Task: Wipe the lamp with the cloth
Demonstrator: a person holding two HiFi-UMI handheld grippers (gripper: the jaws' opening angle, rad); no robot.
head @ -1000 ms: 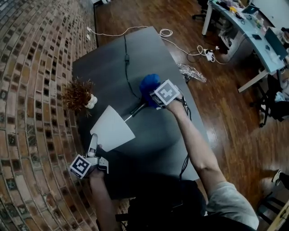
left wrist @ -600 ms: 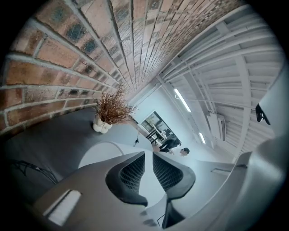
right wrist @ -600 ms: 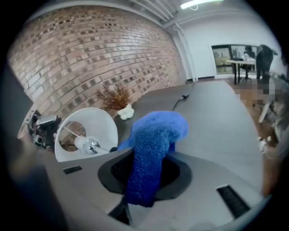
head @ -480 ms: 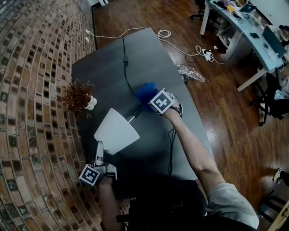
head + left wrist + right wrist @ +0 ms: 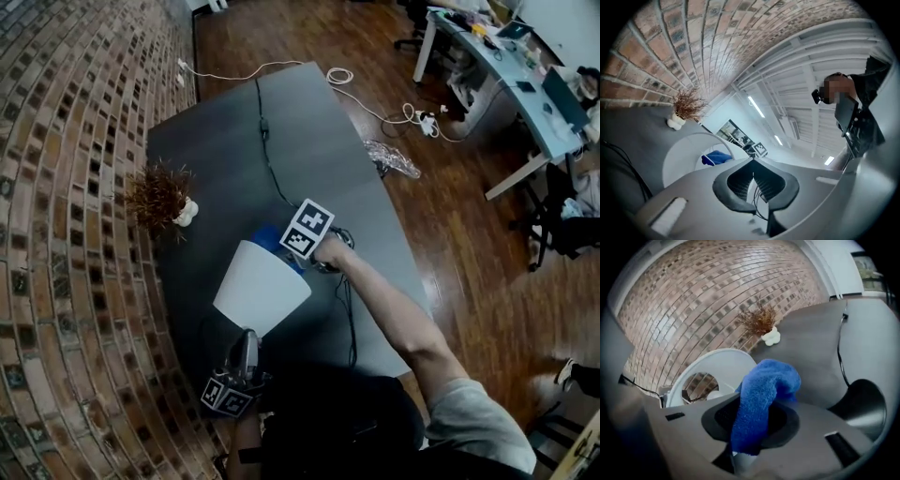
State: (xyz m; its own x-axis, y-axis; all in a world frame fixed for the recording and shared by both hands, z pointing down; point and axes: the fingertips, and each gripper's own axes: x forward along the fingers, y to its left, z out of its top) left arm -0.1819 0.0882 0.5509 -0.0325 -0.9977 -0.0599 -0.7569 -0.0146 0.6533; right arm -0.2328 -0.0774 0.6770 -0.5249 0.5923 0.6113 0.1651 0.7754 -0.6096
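Right tongs (image 5: 752, 420) pinching blue cloth (image 5: 764, 385) beside white lampshade (image 5: 262, 286); left tongs (image 5: 753, 173) pressed together, seemingly empty.

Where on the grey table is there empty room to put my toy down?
The far end of the table is bare on both sides of the black cord: between cord and dried plant, and between cord and the right edge. The near end is crowded: lampshade, blue cloth, left gripper, right gripper.
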